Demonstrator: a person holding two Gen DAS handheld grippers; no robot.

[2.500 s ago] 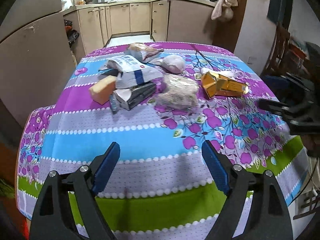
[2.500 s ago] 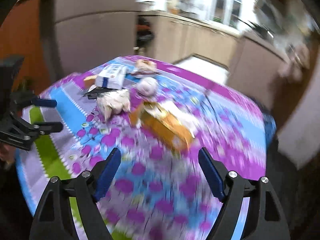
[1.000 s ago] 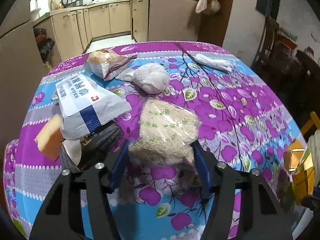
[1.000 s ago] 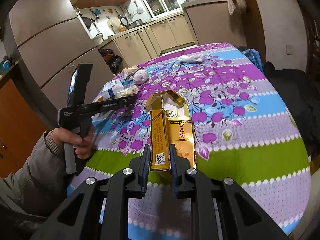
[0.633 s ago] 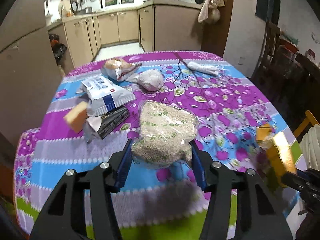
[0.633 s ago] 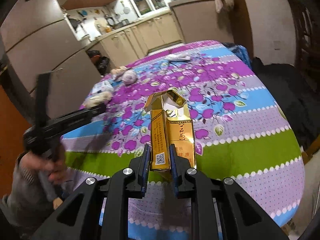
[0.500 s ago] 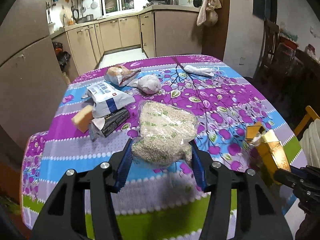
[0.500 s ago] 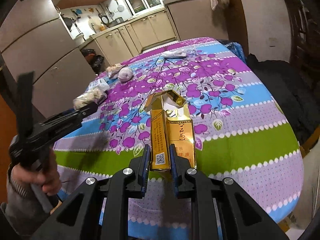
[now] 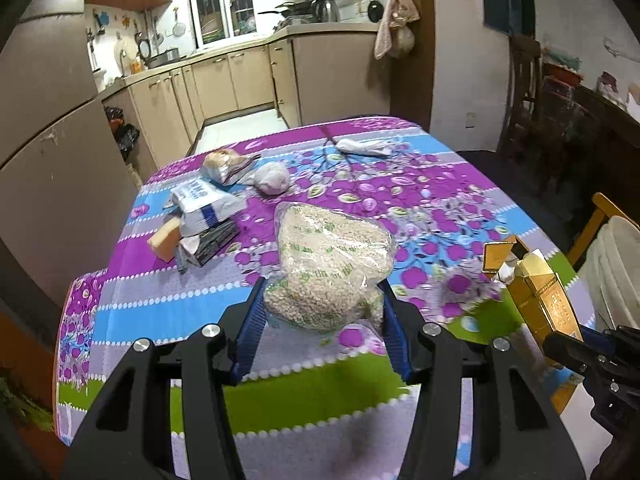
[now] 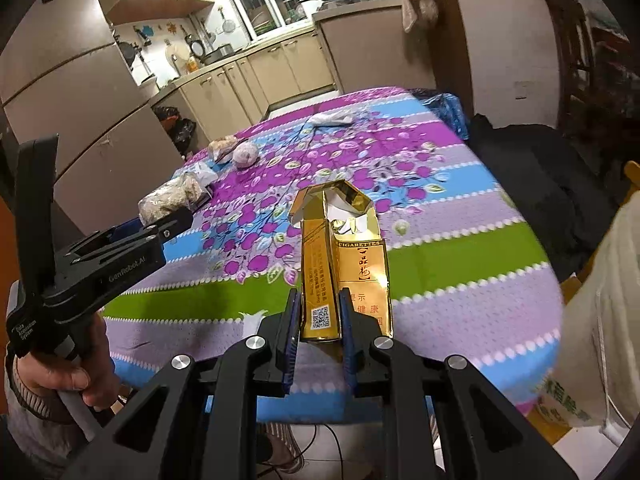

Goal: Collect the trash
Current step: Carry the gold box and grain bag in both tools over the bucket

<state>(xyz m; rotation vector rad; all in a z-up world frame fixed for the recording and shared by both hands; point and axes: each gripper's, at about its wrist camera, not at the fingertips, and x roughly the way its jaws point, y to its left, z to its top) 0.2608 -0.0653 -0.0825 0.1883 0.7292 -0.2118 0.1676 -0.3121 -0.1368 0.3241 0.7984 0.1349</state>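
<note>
Two grippers: each has a piece of trash pinched and lifted above the table (image 9: 132,292).
Left gripper (image 9: 322,308): blue pads (image 9: 250,320) press both sides of the near end of a clear bag of grain (image 9: 330,258); the jaws, partly open, have just been closing on it.
Bag: juts out ahead of the jaws, over the striped cloth.
Right gripper (image 10: 318,312): jaws squeezed almost together on the near end of a gold cigarette box (image 10: 340,256).
Box: upright, its torn top open, at the table's near edge.
Left hand (image 10: 76,376): wrapped round its handle at the near left, tool tilted downward.
Left behind: packets (image 9: 204,208) on the far left.
</note>
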